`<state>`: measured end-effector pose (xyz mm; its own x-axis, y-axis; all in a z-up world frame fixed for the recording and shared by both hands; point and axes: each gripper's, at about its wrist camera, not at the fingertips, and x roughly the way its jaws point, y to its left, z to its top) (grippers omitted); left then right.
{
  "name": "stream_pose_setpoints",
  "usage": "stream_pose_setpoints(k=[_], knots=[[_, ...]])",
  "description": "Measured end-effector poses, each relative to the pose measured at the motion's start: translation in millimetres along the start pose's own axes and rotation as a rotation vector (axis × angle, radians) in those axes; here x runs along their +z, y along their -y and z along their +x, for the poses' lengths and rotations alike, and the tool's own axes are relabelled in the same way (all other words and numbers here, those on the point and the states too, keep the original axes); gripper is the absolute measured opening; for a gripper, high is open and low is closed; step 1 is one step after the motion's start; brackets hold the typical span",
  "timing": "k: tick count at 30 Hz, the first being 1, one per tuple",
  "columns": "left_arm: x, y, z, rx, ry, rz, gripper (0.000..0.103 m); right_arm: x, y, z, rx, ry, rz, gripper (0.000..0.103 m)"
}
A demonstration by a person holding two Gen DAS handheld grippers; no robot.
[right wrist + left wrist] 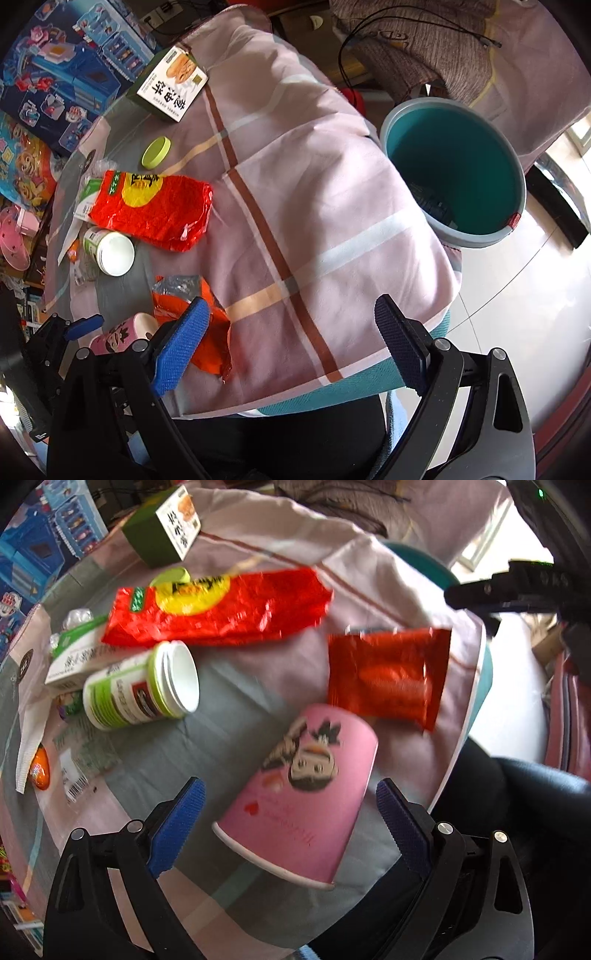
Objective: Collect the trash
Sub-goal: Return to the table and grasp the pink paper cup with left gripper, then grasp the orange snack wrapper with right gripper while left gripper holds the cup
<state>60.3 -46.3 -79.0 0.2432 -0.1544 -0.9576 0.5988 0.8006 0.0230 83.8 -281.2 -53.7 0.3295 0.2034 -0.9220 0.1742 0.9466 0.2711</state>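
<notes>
A pink paper cup (306, 794) with a cartoon girl lies on its side on the cloth, between the open jaws of my left gripper (290, 801), which do not touch it. Beyond it lie a small red wrapper (388, 675), a large red snack bag (218, 609), an open white-green bottle (144, 686) on its side, a green lid (170, 576), a white-green carton (79, 653) and a green box (162, 526). My right gripper (291, 336) is open and empty above the cloth's near edge. The teal bin (454, 166) stands to the right, below the table edge. The cup also shows in the right wrist view (122, 334).
A checked pink cloth (314, 192) covers the table. Toy boxes (55, 74) crowd the far left. An orange candy (40, 770) and a white tissue (31, 742) lie at the left edge. Brown fabric and cables (413, 48) lie behind the bin. Pale floor (517, 295) lies right.
</notes>
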Motion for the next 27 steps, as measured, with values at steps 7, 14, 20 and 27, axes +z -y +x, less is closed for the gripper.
stream_pose_setpoints(k=[7, 14, 20, 27], knots=[[-2, 2, 18, -0.010, -0.030, 0.004, 0.094, -3, 0, 1, -0.005, -0.010, -0.001, 0.087], [-4, -3, 13, -0.036, 0.044, -0.035, 0.086, -5, -1, 6, -0.013, -0.025, -0.001, 0.087], [-15, -46, -6, -0.040, 0.127, -0.208, 0.074, -3, -24, 10, -0.013, -0.030, -0.065, 0.087], [-37, -94, -25, -0.064, 0.187, -0.371, 0.074, -3, -67, 23, -0.005, -0.072, -0.191, 0.087]])
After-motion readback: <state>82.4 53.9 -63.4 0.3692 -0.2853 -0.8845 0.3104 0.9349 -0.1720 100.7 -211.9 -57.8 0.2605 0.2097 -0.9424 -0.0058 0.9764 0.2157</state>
